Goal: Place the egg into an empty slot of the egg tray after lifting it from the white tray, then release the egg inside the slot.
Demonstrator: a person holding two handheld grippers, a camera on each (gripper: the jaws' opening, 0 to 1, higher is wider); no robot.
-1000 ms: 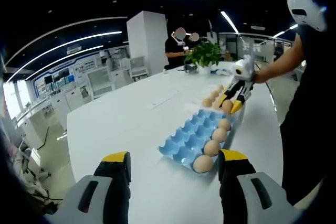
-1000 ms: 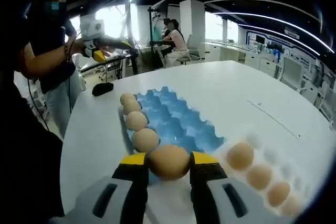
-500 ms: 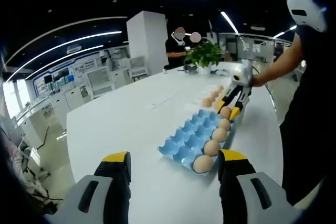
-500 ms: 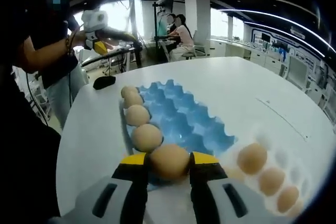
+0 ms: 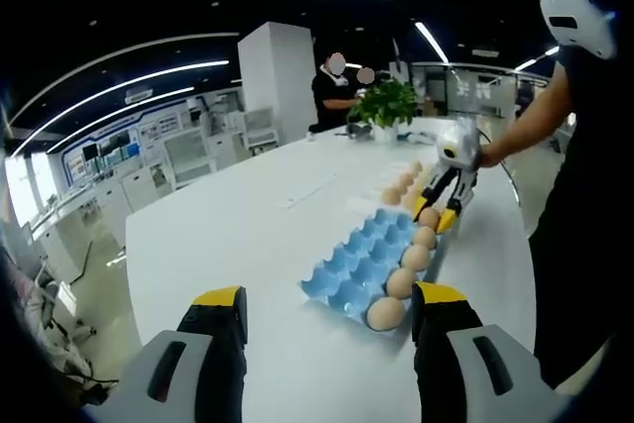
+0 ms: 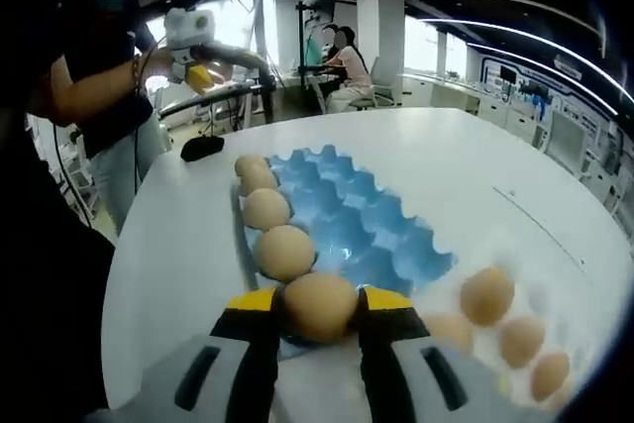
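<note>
My right gripper (image 6: 319,306) is shut on a brown egg (image 6: 319,302), held low over the near end of the blue egg tray (image 6: 349,217). Several eggs (image 6: 284,252) fill the tray's left row, right beyond the held egg. The white tray (image 6: 527,289) lies at the lower right with several eggs (image 6: 487,294). In the left gripper view, the right gripper (image 5: 442,211) holds its egg (image 5: 429,217) at the far end of the blue tray (image 5: 359,257), in line with the filled row (image 5: 401,284). My left gripper (image 5: 329,296) is open with nothing in it, short of the tray.
A black object (image 6: 202,147) lies near the table's far edge. A potted plant (image 5: 384,104) stands at the table's far end, with people behind it. The person's body (image 5: 584,205) is close along the table's side. Bare white tabletop (image 5: 228,235) spreads left of the tray.
The right gripper has carried the egg lower and nearer the blue tray's end slot, next to the row of eggs. The left gripper stays open and still.
</note>
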